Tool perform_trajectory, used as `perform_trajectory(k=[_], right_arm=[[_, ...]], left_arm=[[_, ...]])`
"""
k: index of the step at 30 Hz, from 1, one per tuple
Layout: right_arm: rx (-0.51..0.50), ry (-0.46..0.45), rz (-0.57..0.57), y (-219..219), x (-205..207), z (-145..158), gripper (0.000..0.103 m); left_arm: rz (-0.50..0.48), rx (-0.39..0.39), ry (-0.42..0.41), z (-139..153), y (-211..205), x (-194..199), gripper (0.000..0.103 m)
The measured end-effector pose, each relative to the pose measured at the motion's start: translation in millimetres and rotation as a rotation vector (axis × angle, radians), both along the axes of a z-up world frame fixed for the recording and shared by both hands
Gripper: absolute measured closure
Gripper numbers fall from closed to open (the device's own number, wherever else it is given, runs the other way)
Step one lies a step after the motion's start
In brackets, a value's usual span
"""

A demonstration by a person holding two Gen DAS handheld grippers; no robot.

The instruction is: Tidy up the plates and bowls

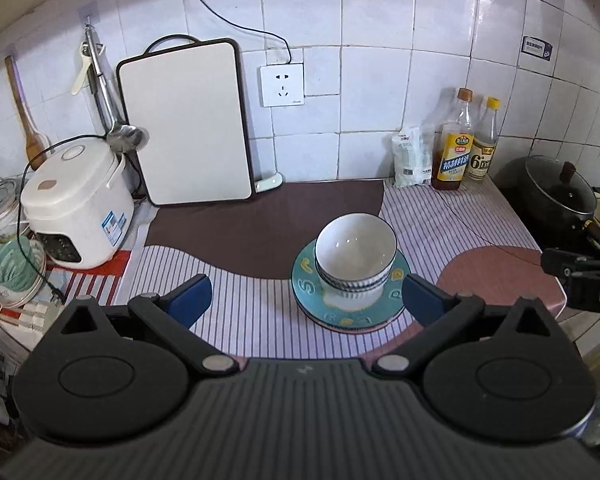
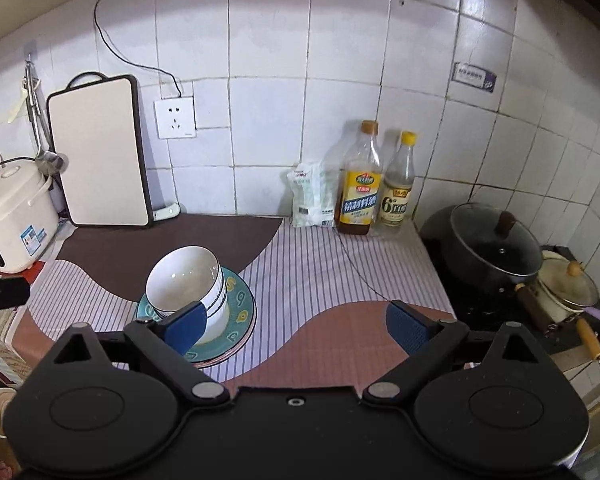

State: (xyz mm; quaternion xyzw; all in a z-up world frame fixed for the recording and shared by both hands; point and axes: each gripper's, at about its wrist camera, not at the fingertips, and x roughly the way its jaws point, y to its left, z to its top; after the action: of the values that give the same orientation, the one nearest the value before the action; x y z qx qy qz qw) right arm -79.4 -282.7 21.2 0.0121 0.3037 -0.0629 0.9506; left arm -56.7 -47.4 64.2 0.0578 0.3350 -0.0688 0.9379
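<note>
Running along the tiled back wall, the counter [image 1: 260,300] carries a striped and brown mat, and most of its middle lies bare — open room on both sides of the dishes. At the left end a white rice cooker [image 1: 76,204] and a cutting board [image 1: 188,120] leaning upright on the wall close that side off. At the right, two bottles [image 2: 374,184] and a small white bag [image 2: 310,196] stand against the wall, and just beyond the mat's right edge a dark lidded pot [image 2: 496,248] sits on the stove with a smaller cream pot [image 2: 568,288] beside it.

Two nested white bowls [image 1: 354,260] stand tilted on the teal plate [image 1: 312,292], which tops a short stack of plates; the stack rests on the striped part of the mat, well back from the counter's near edge.

The left gripper [image 1: 306,300] hangs above the mat with its blue fingers [image 1: 190,298] spread wide and nothing between them; the stack lies just ahead, nearer the right finger, apart from both. The right gripper [image 2: 296,326] is spread too and empty — seen from its camera, the bowls and plates sit by its left finger, partly behind it, with bare mat in the gap between the fingers.
</note>
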Motion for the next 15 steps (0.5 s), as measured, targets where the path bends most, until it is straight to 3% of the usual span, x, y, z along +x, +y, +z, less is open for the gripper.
perform_trajectory(k=[5, 15], right_arm=[[0.019, -0.024, -0.010, 2.3, -19.5, 4.1, 0.004], [0.014, -0.083, -0.030, 10.4, -43.4, -12.4, 0.004]], left_arm=[[0.014, 0.038, -0.009, 0.4, -0.5, -14.3, 0.000], [0.011, 0.011, 0.003, -12.0, 3.3, -25.9, 0.000]])
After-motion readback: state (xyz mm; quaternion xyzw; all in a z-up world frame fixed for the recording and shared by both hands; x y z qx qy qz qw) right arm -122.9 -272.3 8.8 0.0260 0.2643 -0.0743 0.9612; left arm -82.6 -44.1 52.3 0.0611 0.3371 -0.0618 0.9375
